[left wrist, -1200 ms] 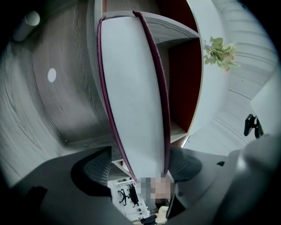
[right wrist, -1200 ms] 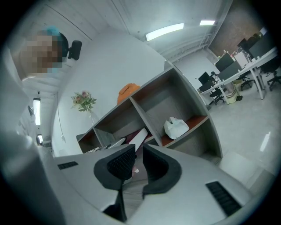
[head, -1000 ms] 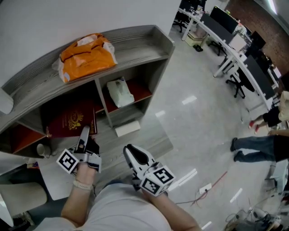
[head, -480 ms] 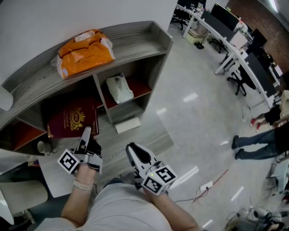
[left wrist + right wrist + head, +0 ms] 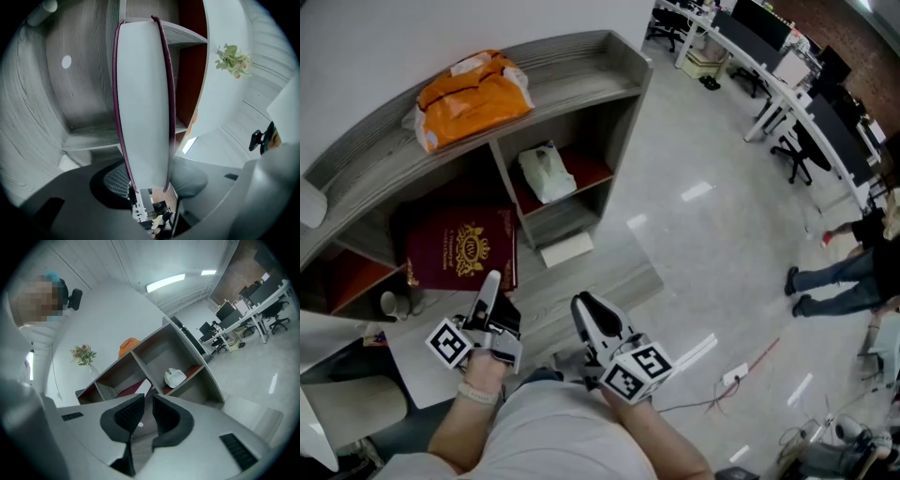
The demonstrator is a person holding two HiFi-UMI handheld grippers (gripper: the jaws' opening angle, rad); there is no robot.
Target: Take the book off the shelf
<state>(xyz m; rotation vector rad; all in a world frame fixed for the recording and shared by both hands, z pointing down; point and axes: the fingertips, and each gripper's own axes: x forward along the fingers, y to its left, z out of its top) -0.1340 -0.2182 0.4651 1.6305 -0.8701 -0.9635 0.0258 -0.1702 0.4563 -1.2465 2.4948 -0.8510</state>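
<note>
The left gripper [image 5: 490,284] is clenched on the book [image 5: 461,248]. In the left gripper view the two pads sit on the maroon covers at the near edge of the book [image 5: 143,93], with the pale page block between them. The right gripper [image 5: 589,311] holds nothing. Its jaws stand almost together, and in the right gripper view [image 5: 145,411] only the shelf shows beyond them.

Compared with one second ago, the book has come further out of the lower left compartment of the shelf [image 5: 572,66]. Its cover with the gold crest now shows almost whole, where before the shelf board hid the far part of it. The left gripper has also drawn back to the near side. I judge that the pull is going well and the book is nearly free of the shelf, though its far edge may still be inside.

The left hand [image 5: 483,370] holds its gripper pointing far, toward the shelf. The right gripper waits near the body, to the right of the book and apart from it.
</note>
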